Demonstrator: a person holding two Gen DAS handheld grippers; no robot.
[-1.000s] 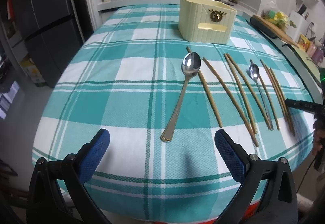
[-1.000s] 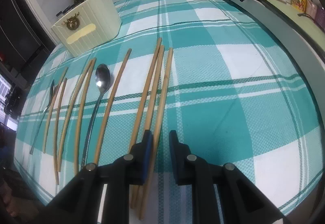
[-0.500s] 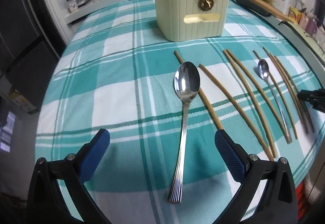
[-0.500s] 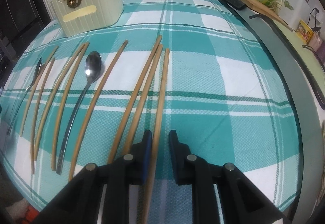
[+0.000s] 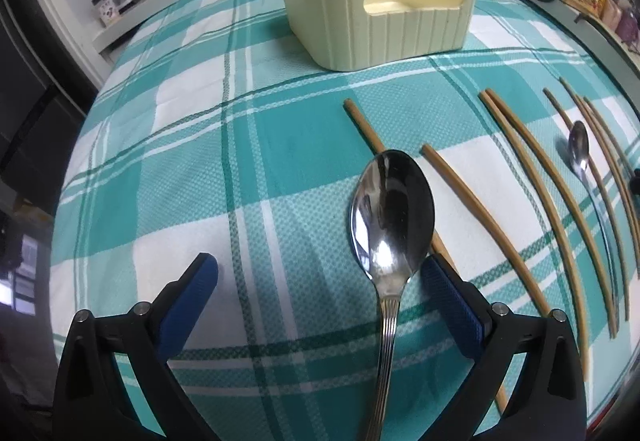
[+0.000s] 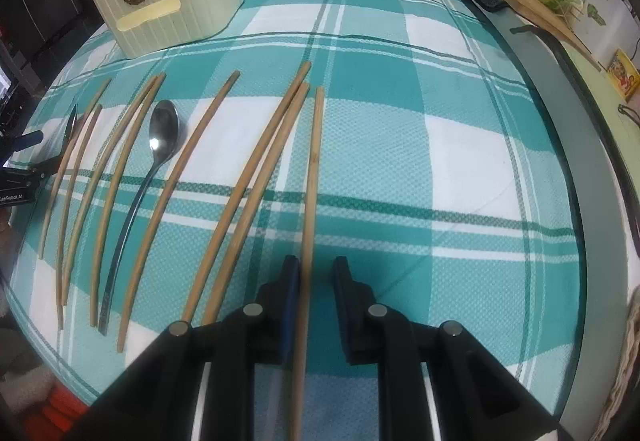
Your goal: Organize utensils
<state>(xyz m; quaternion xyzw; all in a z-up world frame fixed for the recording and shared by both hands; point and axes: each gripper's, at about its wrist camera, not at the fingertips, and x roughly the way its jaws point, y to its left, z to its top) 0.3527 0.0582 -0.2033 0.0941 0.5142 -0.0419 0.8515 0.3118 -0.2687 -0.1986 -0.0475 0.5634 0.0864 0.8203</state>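
Left wrist view: the left gripper (image 5: 318, 275) has its blue fingers (image 5: 188, 301) spread wide over a large spoon (image 5: 390, 241), holding nothing.
The spoon's handle runs between the fingers, nearer the right one, on a teal checked surface (image 5: 200, 161). Right wrist view: the right gripper (image 6: 314, 273) is narrowly parted around a chopstick (image 6: 312, 181), touching only its left finger. More chopsticks (image 6: 248, 193), a small spoon (image 6: 160, 137) and a cream holder (image 6: 172, 17) lie beyond.

Left hand-held gripper (image 5: 318, 275): hovering low, jaws gaping wide.
Right hand-held gripper (image 6: 316, 273): hovering low, jaws standing narrowly parted.
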